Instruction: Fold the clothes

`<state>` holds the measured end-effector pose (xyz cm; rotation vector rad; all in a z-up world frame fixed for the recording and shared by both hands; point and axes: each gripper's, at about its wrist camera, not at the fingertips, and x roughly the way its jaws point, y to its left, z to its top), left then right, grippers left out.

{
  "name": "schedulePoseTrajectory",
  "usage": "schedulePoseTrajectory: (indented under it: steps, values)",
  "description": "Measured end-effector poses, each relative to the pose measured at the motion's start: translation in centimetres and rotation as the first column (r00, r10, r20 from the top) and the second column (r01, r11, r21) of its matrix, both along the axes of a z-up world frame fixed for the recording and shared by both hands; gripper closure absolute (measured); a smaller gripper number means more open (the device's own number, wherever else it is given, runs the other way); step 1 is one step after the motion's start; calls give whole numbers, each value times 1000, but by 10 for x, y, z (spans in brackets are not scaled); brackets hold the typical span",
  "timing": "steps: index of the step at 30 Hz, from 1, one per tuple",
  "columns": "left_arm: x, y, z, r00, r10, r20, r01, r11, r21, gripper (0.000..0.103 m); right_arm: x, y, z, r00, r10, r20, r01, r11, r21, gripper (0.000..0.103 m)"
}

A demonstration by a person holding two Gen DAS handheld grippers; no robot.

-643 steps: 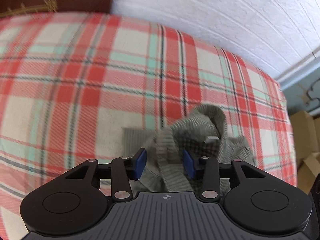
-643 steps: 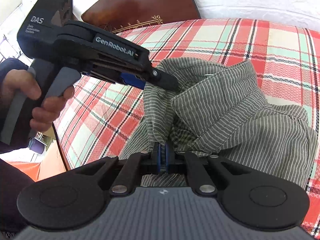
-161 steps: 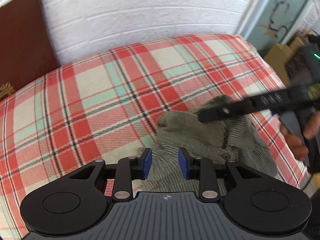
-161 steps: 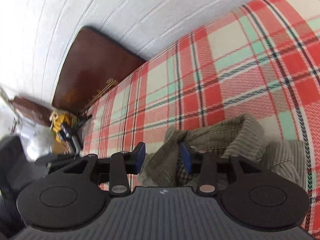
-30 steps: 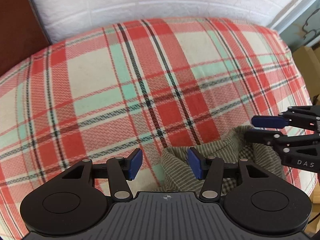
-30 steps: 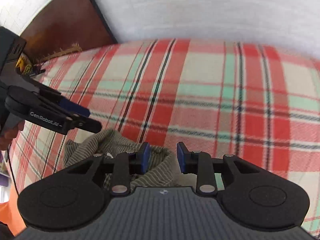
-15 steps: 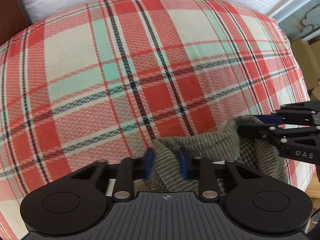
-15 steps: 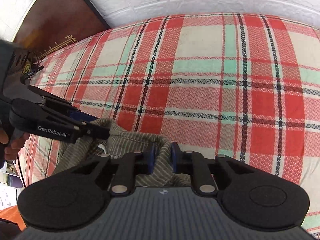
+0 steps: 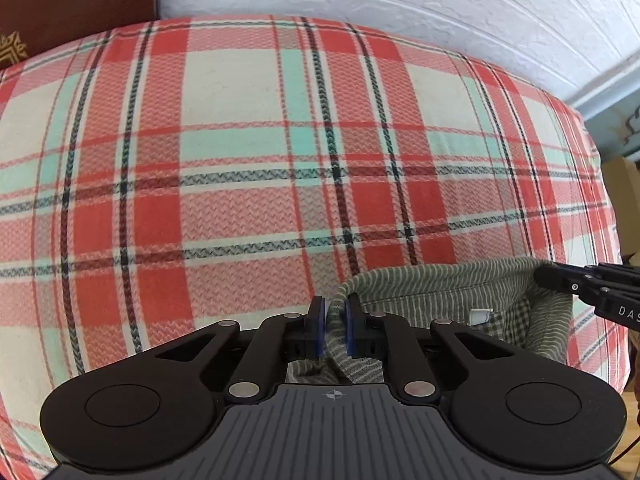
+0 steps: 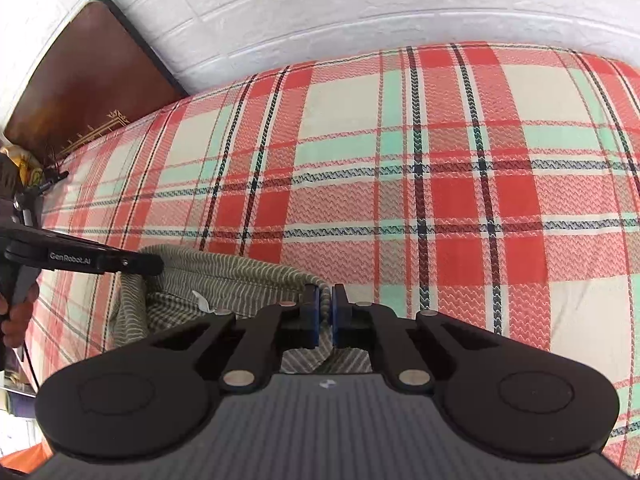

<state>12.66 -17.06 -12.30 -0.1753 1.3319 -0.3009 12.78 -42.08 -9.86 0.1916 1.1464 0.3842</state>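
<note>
Your left gripper point(image 9: 334, 330) is clamped on the shirt point(image 9: 432, 300); its blue pads point(image 9: 318, 328) pinch a fold of the striped collar edge, with fabric showing between them and hanging below. Your right gripper point(image 10: 323, 316) is likewise closed on the shirt point(image 10: 224, 280); its pads point(image 10: 311, 314) press a thin fold of the collar at the opposite end.

The shirt sits low in both views, just in front of the grippers and over the near part of the bed point(image 9: 240, 160); the collar is stretched between the two grips, and its inner side faces you, showing a checked lining point(image 9: 516, 316) and a small white label point(image 9: 480, 315).

In the left view, the right gripper's black fingers point(image 9: 560, 280) enter from the right edge and meet the collar's far corner; in the right view, the left gripper's fingers point(image 10: 136, 263) enter from the left and meet the other corner; a hand point(image 10: 16, 312) grips its handle at the frame edge.

The bed carries a red, cream and mint plaid cover; behind it stand a white brick-pattern wall point(image 10: 360, 8) and a dark brown headboard point(image 10: 80, 80).
</note>
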Motion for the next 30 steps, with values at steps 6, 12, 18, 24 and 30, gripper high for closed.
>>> schedulePoseTrajectory:
  steps: [6, 12, 18, 24, 30]
  values:
    - [-2, 6, 11, 998, 53, 20, -52, 997, -51, 58, 3, -3, -5, 999, -39, 12, 39, 999, 3, 75]
    - [-8, 22, 26, 991, 132, 29, -127, 984, -121, 47, -4, -13, -1, 997, -81, 13, 80, 996, 46, 71]
    - [-30, 24, 51, 987, 137, 88, -122, 980, -154, 41, -22, -21, 22, 989, -126, 74, 118, 988, 102, 61]
    - [-57, 9, 58, 989, 107, 103, -87, 979, -183, 41, -49, -23, 31, 983, -170, 70, 156, 974, 166, 59]
    - [-73, -13, 42, 993, 90, 76, -72, 974, -215, 41, -73, -8, 28, 986, -163, 27, 154, 967, 205, 59]
